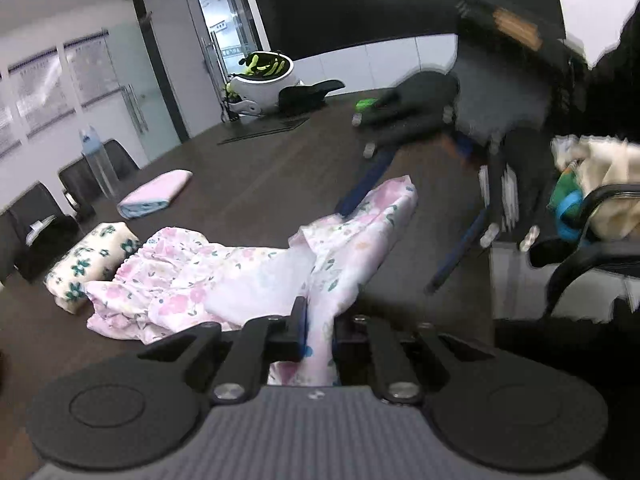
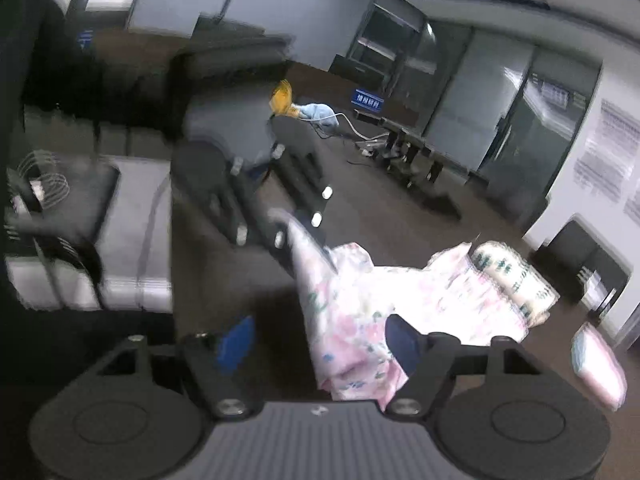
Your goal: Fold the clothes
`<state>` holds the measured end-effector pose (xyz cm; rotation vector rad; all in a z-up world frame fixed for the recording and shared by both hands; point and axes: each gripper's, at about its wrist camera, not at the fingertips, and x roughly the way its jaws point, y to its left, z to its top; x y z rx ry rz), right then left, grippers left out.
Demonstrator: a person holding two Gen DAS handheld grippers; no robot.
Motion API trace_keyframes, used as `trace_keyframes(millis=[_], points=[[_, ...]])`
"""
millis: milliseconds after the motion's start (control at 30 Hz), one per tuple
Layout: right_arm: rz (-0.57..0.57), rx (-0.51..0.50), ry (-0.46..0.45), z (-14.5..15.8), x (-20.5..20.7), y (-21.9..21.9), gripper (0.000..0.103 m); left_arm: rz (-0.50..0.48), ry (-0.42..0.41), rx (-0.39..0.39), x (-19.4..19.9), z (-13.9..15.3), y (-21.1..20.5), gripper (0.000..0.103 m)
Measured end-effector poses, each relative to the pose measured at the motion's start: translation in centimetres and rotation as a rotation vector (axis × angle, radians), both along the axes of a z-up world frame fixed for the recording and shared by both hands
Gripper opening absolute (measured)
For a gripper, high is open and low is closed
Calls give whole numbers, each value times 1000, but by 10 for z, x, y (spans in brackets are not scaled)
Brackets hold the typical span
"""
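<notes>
A pink floral garment point(image 1: 224, 276) lies crumpled on the dark table point(image 1: 260, 184). My left gripper point(image 1: 320, 316) is shut on a bunched edge of it at the bottom of the left wrist view. From there the cloth stretches up to a raised corner point(image 1: 400, 192). That corner sits beside the blurred blue fingers point(image 1: 460, 248) of my other gripper. In the right wrist view, my right gripper point(image 2: 320, 340) stands open with the garment point(image 2: 348, 312) draped between its jaws, against the right pad point(image 2: 404, 344). The left pad is apart from the cloth. The left gripper point(image 2: 304, 248) shows blurred beyond, holding the cloth's tip.
A folded white cloth with green flowers point(image 1: 96, 260) and a folded pink cloth point(image 1: 156, 194) lie at the table's left. A water bottle point(image 1: 98, 160) stands behind them. A chair with a pile of clothes point(image 1: 600, 188) is at the right. Dark chairs line the left edge.
</notes>
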<state>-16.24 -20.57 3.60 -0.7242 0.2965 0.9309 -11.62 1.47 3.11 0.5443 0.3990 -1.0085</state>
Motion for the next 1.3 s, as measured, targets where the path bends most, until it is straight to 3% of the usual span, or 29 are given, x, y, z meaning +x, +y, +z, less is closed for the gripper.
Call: trace_keyframes(millis=[100,167,200,267,300,333,433,500,600,667,700,800,867,900,933,1000,1100,1133,1167,1200,1233,1300], points=[[-25,-69,-206,-21,-8,14,54,-39,49,1,-11,9,3,11],[-7,-89,-259,-28,-10,20,37,-52,72,2,-16,11,3,11],[15,-85,-228,-27,-10,21,14,-46,57,4,-22,11,4,11],[54,-67,-138,-23,-10,21,10,-44,3,3,-35,9,7,24],[73,-58,-94,-20,-11,21,8,-38,-62,7,-45,7,8,51],[86,-40,-43,-17,-10,19,8,-32,-141,15,-58,3,8,70],[95,43,94,-4,-6,4,8,-96,-317,92,-90,-18,2,75],[95,77,156,4,-3,-4,7,-120,-388,145,-97,-34,-5,75],[100,104,225,14,1,-12,8,-116,-458,131,-92,-48,-11,74],[117,97,258,16,3,-12,8,-118,-369,92,-80,-42,-9,56],[126,90,273,17,3,-11,8,-119,-286,61,-70,-36,-6,36],[149,87,323,19,9,-11,8,-120,-33,-58,-39,-21,6,14],[126,144,374,22,22,-15,10,-104,133,-144,-15,-15,16,14],[92,189,413,23,31,-18,19,-87,206,-183,-3,-14,20,14],[52,243,455,22,40,-23,35,-69,280,-222,9,-14,25,14],[-27,371,545,18,58,-36,50,1,424,-308,30,-17,35,14],[-65,574,683,7,75,-60,45,68,581,-389,50,-25,44,15],[-87,629,721,2,79,-65,26,85,625,-410,56,-27,46,17],[-119,669,761,-4,83,-68,13,95,671,-425,62,-30,46,21],[-156,700,802,-10,86,-70,8,120,703,-437,67,-32,48,38],[-196,724,841,-17,88,-70,8,150,734,-451,72,-34,50,65],[-282,754,903,-30,90,-71,7,253,743,-495,79,-35,63,74]])
